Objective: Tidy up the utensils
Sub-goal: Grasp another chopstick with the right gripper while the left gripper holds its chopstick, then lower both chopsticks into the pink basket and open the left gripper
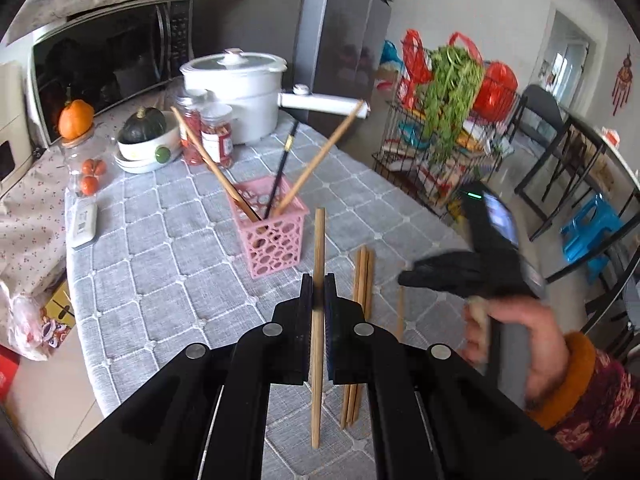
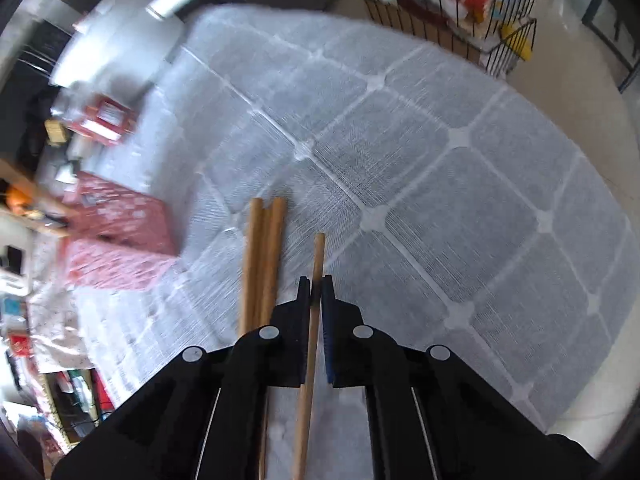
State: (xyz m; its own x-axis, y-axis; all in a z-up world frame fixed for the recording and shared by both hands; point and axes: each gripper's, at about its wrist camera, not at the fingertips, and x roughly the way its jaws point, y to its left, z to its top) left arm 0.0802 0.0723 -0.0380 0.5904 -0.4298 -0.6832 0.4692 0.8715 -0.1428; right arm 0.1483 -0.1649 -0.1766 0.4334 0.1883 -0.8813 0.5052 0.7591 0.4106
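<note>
The left gripper [image 1: 319, 280] clamps a chopstick [image 1: 319, 240] lengthwise, tip toward the pink basket [image 1: 276, 240]. Right of the basket, the right gripper [image 2: 316, 284] pinches another chopstick [image 2: 318, 256] beside three loose ones [image 2: 262, 248] on the bench [image 2: 440, 184].

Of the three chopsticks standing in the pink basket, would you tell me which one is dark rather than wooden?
The middle chopstick in the pink basket: it is black, standing between two light wooden ones.

Matt wooden chopsticks [image 1: 362, 276]; perforated pink plastic basket [image 1: 272, 236]
</note>
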